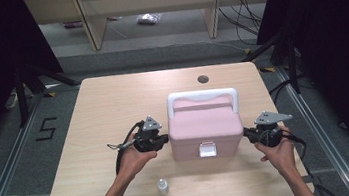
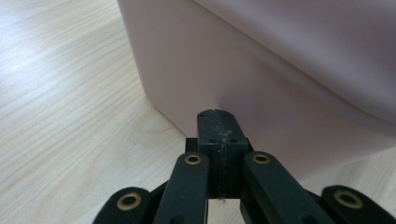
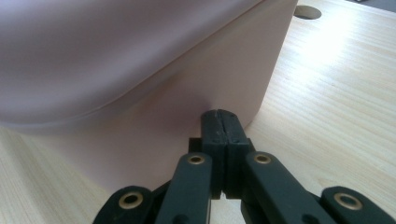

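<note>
I am pressing my clenched left tool (image 1: 163, 139) and clenched right tool (image 1: 247, 133) against opposite sides of the pink box (image 1: 205, 127), which is sitting mid-table (image 1: 103, 111) between them.

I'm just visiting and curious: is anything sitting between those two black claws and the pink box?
Nothing visible. The left gripper and right gripper, both shut, press their tips against opposite sides of the pink box. The small bottle stands apart, nearer the person.

A light wooden table (image 1: 104, 116) (cable hole near its far edge) bears a pink box (image 1: 206, 132) and small bottle (image 1: 162, 186).
</note>
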The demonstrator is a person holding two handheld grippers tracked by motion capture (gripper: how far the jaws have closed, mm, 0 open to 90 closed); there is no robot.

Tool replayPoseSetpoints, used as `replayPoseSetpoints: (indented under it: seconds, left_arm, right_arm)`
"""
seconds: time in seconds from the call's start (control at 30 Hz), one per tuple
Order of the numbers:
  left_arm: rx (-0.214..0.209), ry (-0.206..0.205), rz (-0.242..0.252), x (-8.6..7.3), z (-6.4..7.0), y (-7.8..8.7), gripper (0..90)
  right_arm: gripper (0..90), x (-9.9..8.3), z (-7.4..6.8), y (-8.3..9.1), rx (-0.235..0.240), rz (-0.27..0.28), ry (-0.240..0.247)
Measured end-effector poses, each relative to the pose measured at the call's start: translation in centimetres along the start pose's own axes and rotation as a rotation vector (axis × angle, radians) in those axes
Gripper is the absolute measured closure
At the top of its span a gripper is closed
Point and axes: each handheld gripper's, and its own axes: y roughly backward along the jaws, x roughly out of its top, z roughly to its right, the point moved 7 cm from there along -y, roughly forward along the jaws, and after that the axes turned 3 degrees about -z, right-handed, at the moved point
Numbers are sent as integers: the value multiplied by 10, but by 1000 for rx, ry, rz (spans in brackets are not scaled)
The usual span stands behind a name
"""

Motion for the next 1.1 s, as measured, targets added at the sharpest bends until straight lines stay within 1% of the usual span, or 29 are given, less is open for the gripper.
replayPoseSetpoints:
  seconds: [0.2, 0.27, 0.3, 0.33, 0.37, 0.4, 0.43, 0.47, 0.5, 0.53, 0.57, 0.6, 0.63, 0.67, 0.7, 0.73, 0.77, 0.8, 0.9, 0.97, 1.0, 1.03, 1.07, 1.1]
  left_arm:
    - [6, 11, 4, 0, -1, 0, 886]
    - [0, 5, 2, -1, -2, 0, 876]
    - [4, 16, 6, -1, -3, 0, 842]
    - [2, 18, 5, -1, -5, 0, 825]
    - [2, 18, 5, -1, -5, 0, 800]
    - [9, 20, 7, -1, -6, 0, 800]
    - [7, 22, 3, -2, -7, 1, 761]
    - [7, 25, 0, -3, -8, 1, 730]
    - [6, 26, 1, -3, -9, 2, 702]
    - [13, 29, 3, -3, -10, 2, 702]
    - [3, 34, 2, -3, -10, 3, 697]
    - [2, 35, 0, -3, -10, 3, 675]
    - [5, 32, -3, -3, -11, 4, 675]
    - [13, 29, -6, -3, -12, 4, 656]
    - [19, 40, -5, -4, -14, 6, 653]
    - [19, 40, -5, -4, -14, 6, 646]
    - [16, 43, -1, -4, -14, 6, 646]
    - [27, 48, -11, -5, -16, 8, 614]
    - [35, 48, -16, -8, -19, 11, 592]
    - [38, 55, -17, -9, -20, 14, 581]
    - [45, 49, -24, -10, -22, 17, 551]
    - [45, 49, -24, -10, -22, 17, 536]
    - [47, 55, -20, -10, -22, 19, 524]
    - [47, 55, -20, -10, -22, 19, 511]
  right_arm:
    - [900, 0, 0, -1, -4, 6, 3]
    - [900, 0, 0, -1, -3, 5, 3]
    - [868, 0, 1, 0, -6, -2, -5]
    - [844, 0, 2, 0, -11, -1, 2]
    - [844, 0, 2, 0, -11, -1, 2]
    - [832, 0, 6, 0, -27, 4, 33]
    - [808, -1, 6, 2, -40, 0, 16]
    - [790, -2, 7, 3, -55, -5, -14]
    - [747, -4, 15, 7, -91, -5, -11]
    - [747, -4, 15, 7, -91, -5, -11]
    - [735, -6, 17, 10, -91, -3, -46]
    - [698, -10, 23, 15, -99, 8, -54]
    - [698, -10, 23, 15, -99, 8, -54]
    - [662, -15, 25, 20, -99, 15, -82]
    - [648, -18, 26, 23, -98, 8, -69]
    - [648, -18, 26, 23, -98, 8, -69]
    - [636, -21, 25, 27, -102, 2, -82]
    - [608, -23, 25, 30, -109, 8, -55]
    - [599, -25, 22, 33, -108, 5, -62]
    - [575, -28, 18, 37, -106, 0, -62]
    - [541, -29, 14, 41, -111, 4, -63]
    - [541, -29, 14, 41, -111, 4, -63]
    - [510, -32, 8, 45, -109, 2, -66]
    - [510, -32, 8, 45, -109, 2, -66]
